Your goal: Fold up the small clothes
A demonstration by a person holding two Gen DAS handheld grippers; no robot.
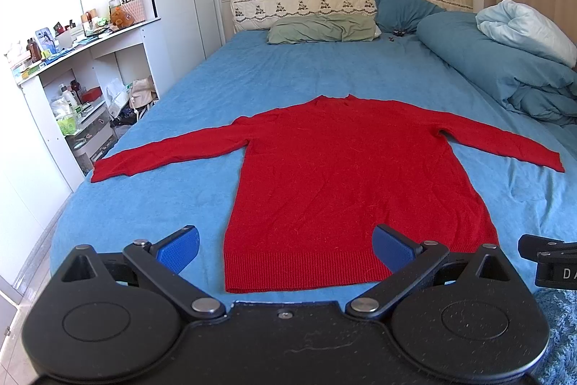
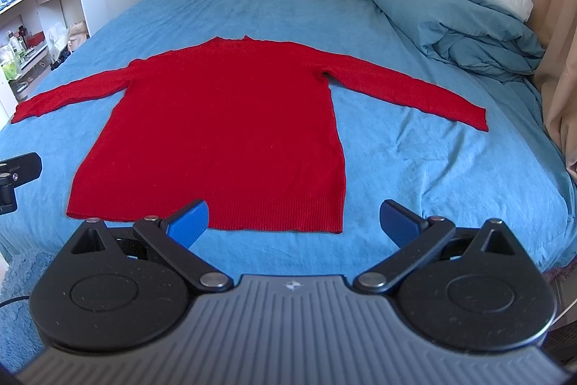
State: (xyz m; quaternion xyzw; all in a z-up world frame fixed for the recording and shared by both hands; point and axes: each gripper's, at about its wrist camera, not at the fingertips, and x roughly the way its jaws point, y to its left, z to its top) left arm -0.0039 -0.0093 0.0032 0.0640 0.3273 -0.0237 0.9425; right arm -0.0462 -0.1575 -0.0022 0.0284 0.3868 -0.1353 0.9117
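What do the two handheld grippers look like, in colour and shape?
The left gripper and the right gripper each have black linkage arms with silver pivot pins, two round black discs, and blue textured finger pads. The left body is plain black; the right has a grey ribbed cover with a small emblem.

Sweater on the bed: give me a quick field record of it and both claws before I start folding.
garment: red sweater, long sleeves
lay: flat on the blue bed sheet, both sleeves spread out to the sides, hem nearest the cameras
folds made: none
left claw: open, empty, over the hem
right claw: open, empty, at the hem's right corner
nearby: green pillow, rolled blue duvet at the right
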